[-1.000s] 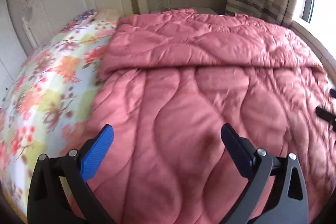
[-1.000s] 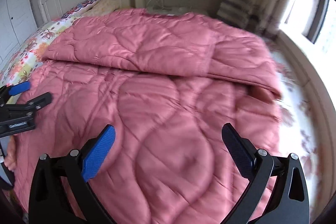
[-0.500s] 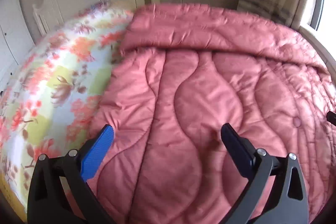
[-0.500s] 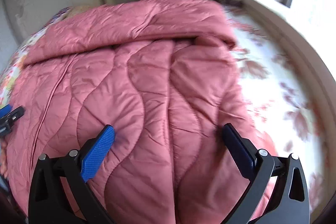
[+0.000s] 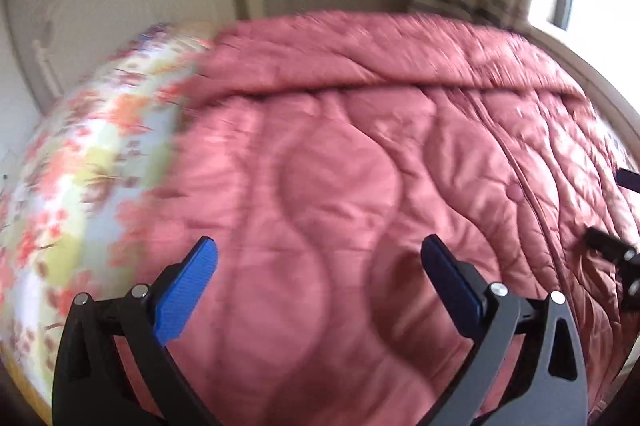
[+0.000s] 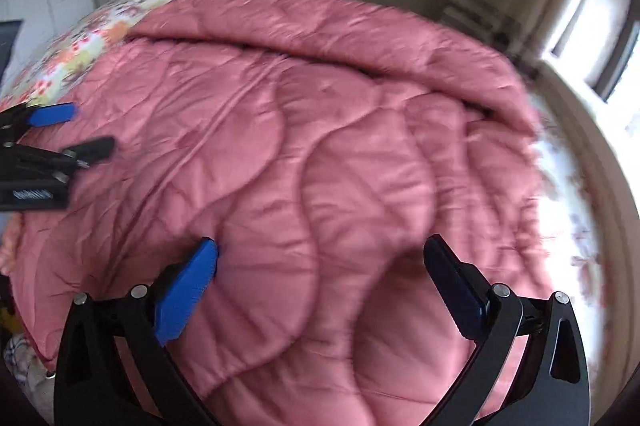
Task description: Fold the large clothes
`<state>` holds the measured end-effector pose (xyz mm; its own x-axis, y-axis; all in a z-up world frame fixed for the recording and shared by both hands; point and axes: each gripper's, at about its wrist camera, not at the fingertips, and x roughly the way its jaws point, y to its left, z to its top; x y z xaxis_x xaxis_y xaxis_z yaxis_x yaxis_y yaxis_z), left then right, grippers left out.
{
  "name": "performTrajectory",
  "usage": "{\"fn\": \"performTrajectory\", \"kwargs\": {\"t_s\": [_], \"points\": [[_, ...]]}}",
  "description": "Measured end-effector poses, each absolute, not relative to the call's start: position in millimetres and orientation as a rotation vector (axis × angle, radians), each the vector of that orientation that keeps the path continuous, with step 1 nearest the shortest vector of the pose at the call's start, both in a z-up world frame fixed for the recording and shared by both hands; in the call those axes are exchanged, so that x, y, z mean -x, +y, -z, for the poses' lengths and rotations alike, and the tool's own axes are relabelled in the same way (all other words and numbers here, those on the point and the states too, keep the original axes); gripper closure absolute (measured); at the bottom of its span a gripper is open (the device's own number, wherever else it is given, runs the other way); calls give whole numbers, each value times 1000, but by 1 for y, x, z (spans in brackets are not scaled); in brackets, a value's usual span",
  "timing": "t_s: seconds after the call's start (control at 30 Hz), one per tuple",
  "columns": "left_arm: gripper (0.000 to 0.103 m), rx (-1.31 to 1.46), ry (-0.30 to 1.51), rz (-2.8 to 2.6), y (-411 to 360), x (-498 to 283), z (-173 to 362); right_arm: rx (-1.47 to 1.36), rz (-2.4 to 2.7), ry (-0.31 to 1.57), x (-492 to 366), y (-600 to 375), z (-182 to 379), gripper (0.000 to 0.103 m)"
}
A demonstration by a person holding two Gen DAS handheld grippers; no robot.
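One pink quilted comforter (image 5: pixel 340 166) covering floral-sheeted bed (image 5: pixel 80 166); far edge folded back at 12 o'clock. Two grippers, left gripper (image 5: pixel 318 258) and right gripper (image 6: pixel 320 258), both spread wide, empty. Only right view shows bed's sheet at 3 o'clock.

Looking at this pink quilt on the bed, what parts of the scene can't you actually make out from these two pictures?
- Near edge of the pink quilt: left wrist view, cut off by the frame and the left hand-held gripper.
- Floral sheet: left wrist view, pattern smeared by motion blur.
- What lies under the folded-back flap: right wrist view, covered by the quilt.
- Right hand-held gripper: whether it touches the quilt, unclear.
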<state>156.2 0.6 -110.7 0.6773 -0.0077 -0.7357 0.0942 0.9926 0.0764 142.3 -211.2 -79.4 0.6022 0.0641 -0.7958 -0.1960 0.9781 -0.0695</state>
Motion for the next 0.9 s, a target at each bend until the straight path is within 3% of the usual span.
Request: {"fn": "performTrajectory", "kwargs": {"t_s": [0.13,0.33,0.6,0.73,0.9], "points": [[2,-42,798,-16,46,-149,106,95,-100,891,-136,-244,71,5],[2,58,910,-47,76,-163,126,-41,-54,970,-143,-282,92,5],[2,-1,826,92,32,-127,101,-23,-40,876,-125,-279,53,5],[2,-177,889,130,-12,-121,133,129,-161,923,-117,-236,74,5],[2,-133,864,115,4,-113,129,104,-193,936,-114,-234,92,5]]}}
